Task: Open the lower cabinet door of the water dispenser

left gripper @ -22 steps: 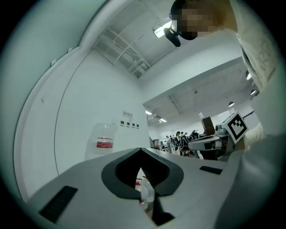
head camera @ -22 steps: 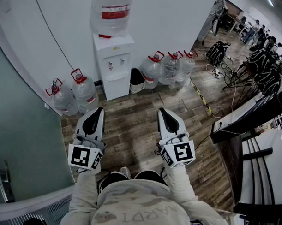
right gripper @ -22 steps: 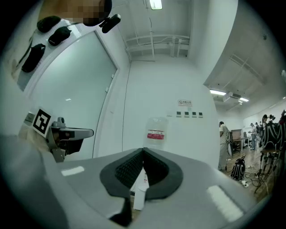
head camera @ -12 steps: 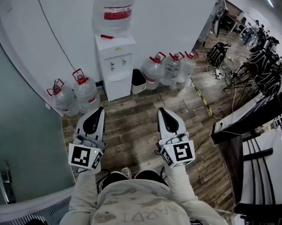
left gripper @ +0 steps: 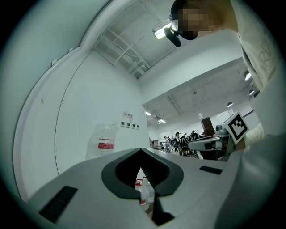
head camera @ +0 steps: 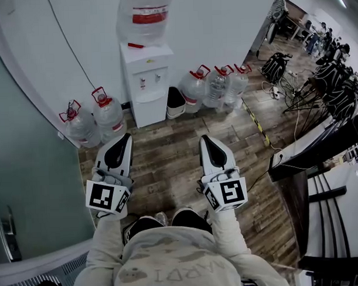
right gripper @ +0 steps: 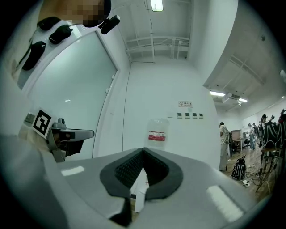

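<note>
Standing at the far edge of the brown wood-plank floor (head camera: 168, 163), against the white wall: a tall white water dispenser (head camera: 145, 82) topped by a clear bottle, with its lower cabinet door (head camera: 150, 113) closed. Held level and well short of it: left gripper (head camera: 126, 138) and right gripper (head camera: 205, 140), jaws pressed together on nothing.

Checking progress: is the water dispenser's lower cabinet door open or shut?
Shut: the lower cabinet door lies flush with the front of the water dispenser, no gap showing.
</note>
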`<act>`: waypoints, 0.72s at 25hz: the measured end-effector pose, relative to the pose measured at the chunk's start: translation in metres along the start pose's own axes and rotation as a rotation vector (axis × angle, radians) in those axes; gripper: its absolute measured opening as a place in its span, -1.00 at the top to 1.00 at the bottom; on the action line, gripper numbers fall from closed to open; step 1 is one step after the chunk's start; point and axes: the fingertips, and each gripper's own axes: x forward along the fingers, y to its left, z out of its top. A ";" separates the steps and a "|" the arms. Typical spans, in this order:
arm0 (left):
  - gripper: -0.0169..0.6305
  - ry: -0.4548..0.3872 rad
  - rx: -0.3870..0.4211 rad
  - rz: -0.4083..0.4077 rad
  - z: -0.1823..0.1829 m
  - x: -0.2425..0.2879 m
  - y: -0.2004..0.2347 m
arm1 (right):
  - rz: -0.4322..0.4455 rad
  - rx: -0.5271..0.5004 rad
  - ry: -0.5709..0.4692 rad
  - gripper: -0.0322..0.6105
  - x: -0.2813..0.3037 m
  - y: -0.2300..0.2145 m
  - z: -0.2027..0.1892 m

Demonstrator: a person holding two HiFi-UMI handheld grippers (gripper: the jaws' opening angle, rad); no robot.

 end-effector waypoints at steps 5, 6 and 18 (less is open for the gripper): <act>0.94 -0.001 -0.004 -0.002 -0.002 0.008 0.005 | 0.007 0.003 -0.002 0.87 0.008 -0.004 -0.001; 0.94 0.001 -0.004 -0.002 -0.002 0.011 0.006 | 0.008 0.001 0.001 0.87 0.010 -0.007 -0.001; 0.94 0.003 -0.003 0.014 -0.016 0.089 0.037 | 0.038 0.009 -0.002 0.87 0.084 -0.055 -0.011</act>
